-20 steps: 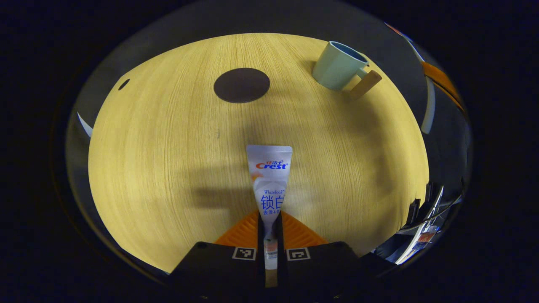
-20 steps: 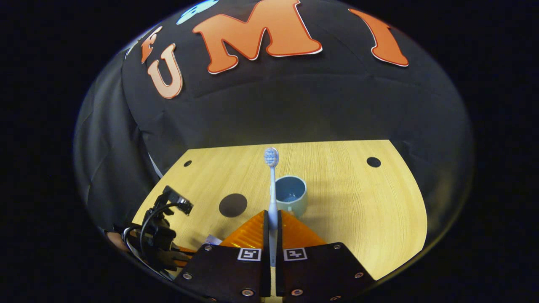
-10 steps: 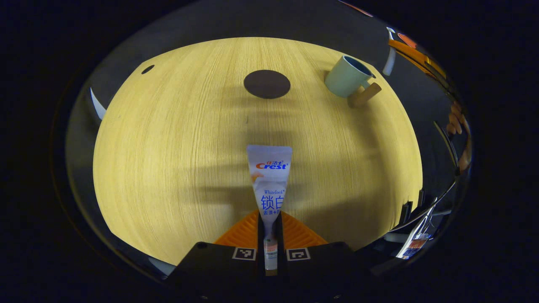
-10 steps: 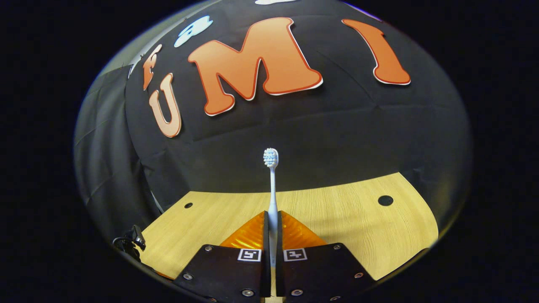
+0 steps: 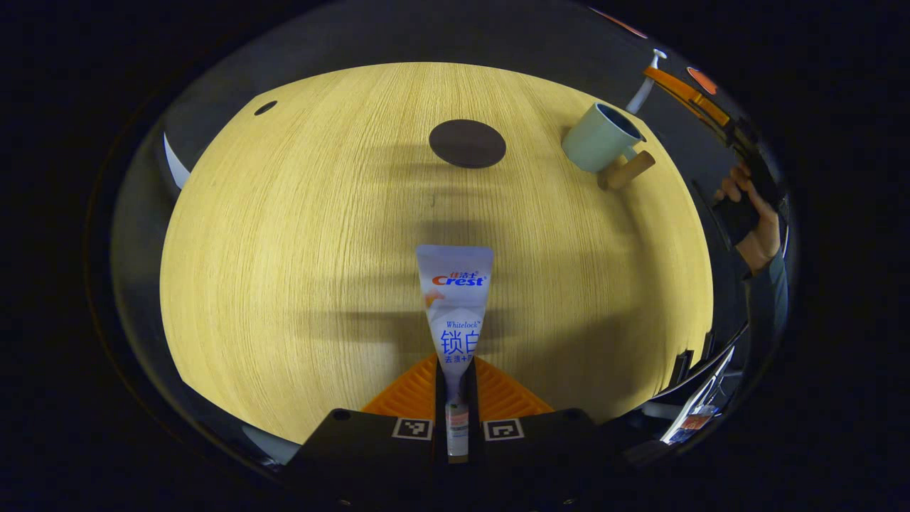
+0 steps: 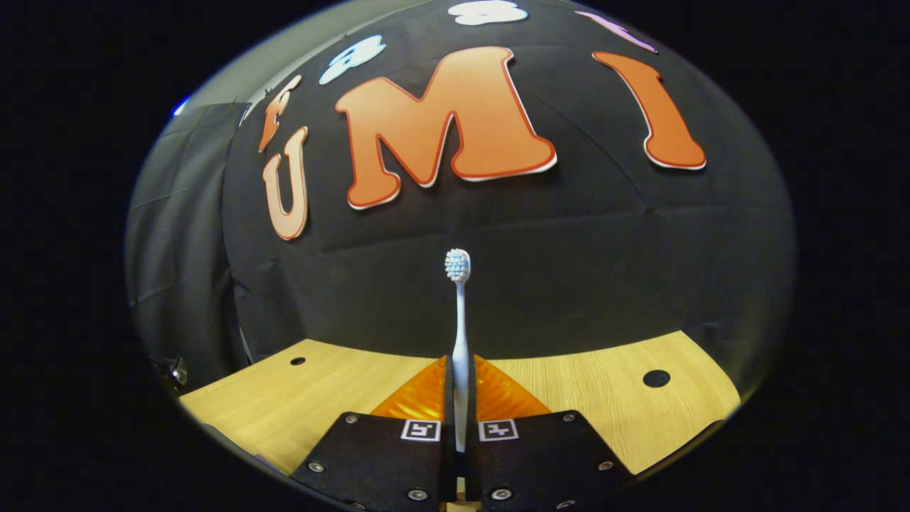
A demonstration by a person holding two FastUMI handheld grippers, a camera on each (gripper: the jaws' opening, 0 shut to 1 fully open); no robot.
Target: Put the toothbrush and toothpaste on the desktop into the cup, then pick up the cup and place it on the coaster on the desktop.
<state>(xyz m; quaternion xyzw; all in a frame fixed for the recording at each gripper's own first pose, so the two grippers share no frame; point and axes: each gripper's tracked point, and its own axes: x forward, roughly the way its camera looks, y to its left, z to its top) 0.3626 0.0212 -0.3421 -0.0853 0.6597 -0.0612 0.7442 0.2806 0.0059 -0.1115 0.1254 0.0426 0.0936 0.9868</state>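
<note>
Left gripper view: toothpaste (image 5: 455, 299) gripped above desktop (image 5: 284, 249).

Matt wood-grain desktop (image 5: 298, 235), glossy plastic toothpaste (image 5: 455, 291) tube, smooth glazed cup (image 5: 598, 138), matt coaster (image 5: 467, 144)

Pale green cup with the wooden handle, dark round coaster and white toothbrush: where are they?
Pale green cup (image 5: 596, 142): left gripper view, on its outer wall.
Dark round coaster (image 5: 467, 143): left gripper view, on its middle.
White toothbrush (image 6: 460, 323): right gripper view, on its thin neck.
</note>
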